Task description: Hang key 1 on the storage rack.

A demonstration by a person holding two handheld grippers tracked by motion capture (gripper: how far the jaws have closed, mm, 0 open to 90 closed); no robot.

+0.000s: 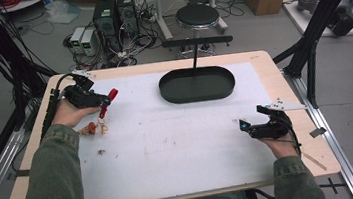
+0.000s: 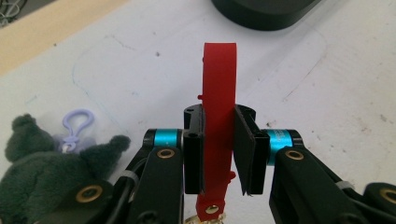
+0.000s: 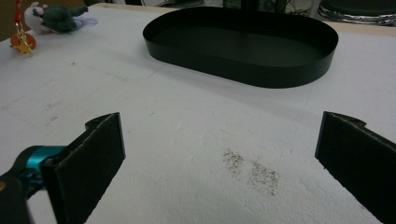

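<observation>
red strap [image 2: 218,116], upright, clamped in left claw [image 2: 219,154]

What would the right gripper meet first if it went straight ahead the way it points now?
Probably the black oval tray. The right gripper is open over bare white table cover, and in its own view the tray's near wall lies ahead, slightly right; depth is uncertain.

The left claw [image 2: 219,154] grips a red strap [image 2: 218,116], seemingly off the table.

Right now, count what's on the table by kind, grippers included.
Grippers: 2, left and right
Black oval tray: 1
Red strap with charms: 1
Dark plush toy: 1
Total: 5
</observation>
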